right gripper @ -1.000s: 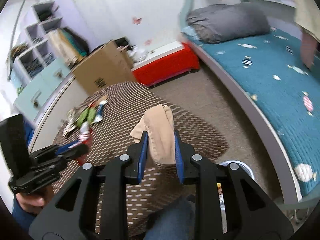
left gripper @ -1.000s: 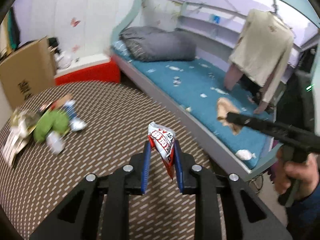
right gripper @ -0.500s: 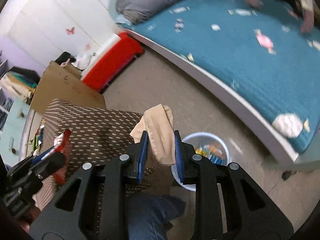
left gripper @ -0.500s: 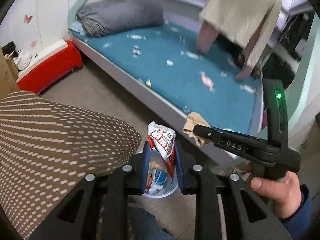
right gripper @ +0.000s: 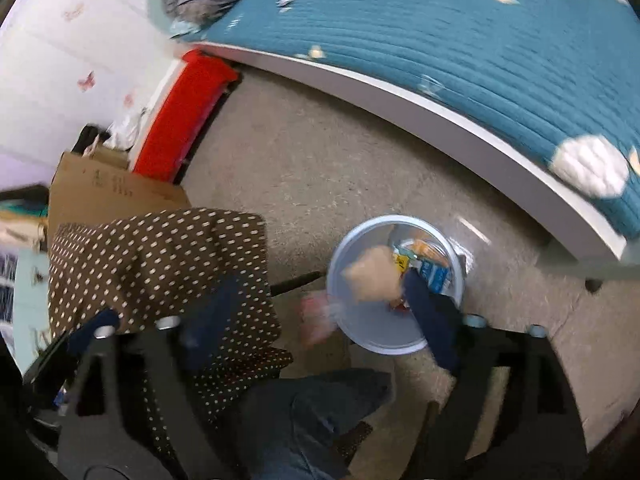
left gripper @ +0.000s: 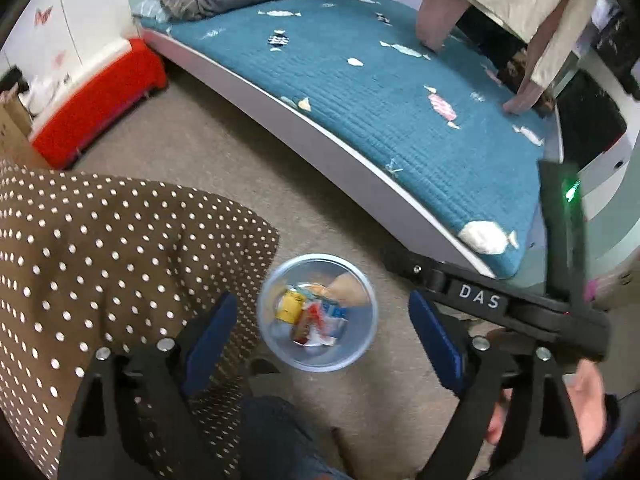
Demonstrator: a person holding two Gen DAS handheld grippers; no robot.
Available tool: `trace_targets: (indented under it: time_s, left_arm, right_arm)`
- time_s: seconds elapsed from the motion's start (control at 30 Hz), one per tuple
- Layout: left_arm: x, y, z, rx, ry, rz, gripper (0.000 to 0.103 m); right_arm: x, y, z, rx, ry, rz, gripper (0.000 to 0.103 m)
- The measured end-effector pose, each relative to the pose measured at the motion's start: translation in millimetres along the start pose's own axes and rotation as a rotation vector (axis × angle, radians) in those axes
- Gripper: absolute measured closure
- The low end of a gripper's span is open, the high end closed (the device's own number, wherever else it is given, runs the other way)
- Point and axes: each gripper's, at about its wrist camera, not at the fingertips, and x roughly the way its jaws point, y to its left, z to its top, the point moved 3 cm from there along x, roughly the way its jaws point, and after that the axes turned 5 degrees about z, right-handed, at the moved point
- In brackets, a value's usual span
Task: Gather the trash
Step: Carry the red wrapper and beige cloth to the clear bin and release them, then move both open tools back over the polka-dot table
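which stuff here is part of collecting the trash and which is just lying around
Job: blue bin, wrappers in it, tan wad dropping in, open left gripper, open right gripper.
Lying about: bed, red box, cardboard box, dotted tablecloth.

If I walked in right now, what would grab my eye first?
Probably the pale blue bin on the floor beside the dotted brown cloth, with colourful wrappers and a tan rag inside. Behind it stretches a teal bed, and a red box by the wall.
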Motion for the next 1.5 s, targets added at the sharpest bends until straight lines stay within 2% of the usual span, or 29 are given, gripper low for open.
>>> trace_targets:
  time_s: [0.07, 0.2, 0.37, 0.63, 0.87, 0.97, 1.13, 1.33, 1.5]
  left_arm:
    - [-8.3, 5.1, -1.6, 0.007, -0.029, 0.015, 0.016]
    - [-32.5, 10.4, -1.4, 0.009, -0.107, 0.018, 0.015]
    - [-68.5, 16.0, -5.4, -0.014, -0.169, 0.031, 0.015]
    - [-135.4, 39.9, -15.6, -0.069, -0.316, 0.06, 0.013]
    - [-187.7, 78.9, -37.6, -0.126, -0.431, 0.138, 0.013]
    - [-203.7, 100.2, -50.0, -0.156, -0.466, 0.167, 0.013]
    - [-228.9, 139.6, -78.5, -0.201, -0.526, 0.261, 0.013]
    - [-247.2, 201.2, -119.2, -0.309, -0.542, 0.359, 0.013]
    - [-249.7, 256.8, -155.3, -0.418, -0.518, 0.438, 0.013]
  right_arm:
    - [-5.4, -4.5, -1.3, 0.01, -0.013, -0.025, 0.006]
    - [-20.7, -4.7, -2.4, 0.001, -0.046, -0.047, 0.006]
    - [-48.4, 18.5, -3.4, -0.065, -0.092, -0.051, 0.006]
    - [-101.7, 92.7, -8.0, -0.208, -0.2, -0.007, 0.006]
    - [-124.4, 169.0, -31.1, -0.367, -0.224, 0.058, 0.006]
    - [-122.2, 201.4, -45.5, -0.442, -0.206, 0.083, 0.006]
    - [-108.8, 256.8, -77.5, -0.579, -0.168, 0.122, 0.006]
    - [-79.1, 316.6, -119.7, -0.722, -0.116, 0.139, 0.006]
    - [-48.4, 360.6, -155.0, -0.843, -0.072, 0.162, 0.006]
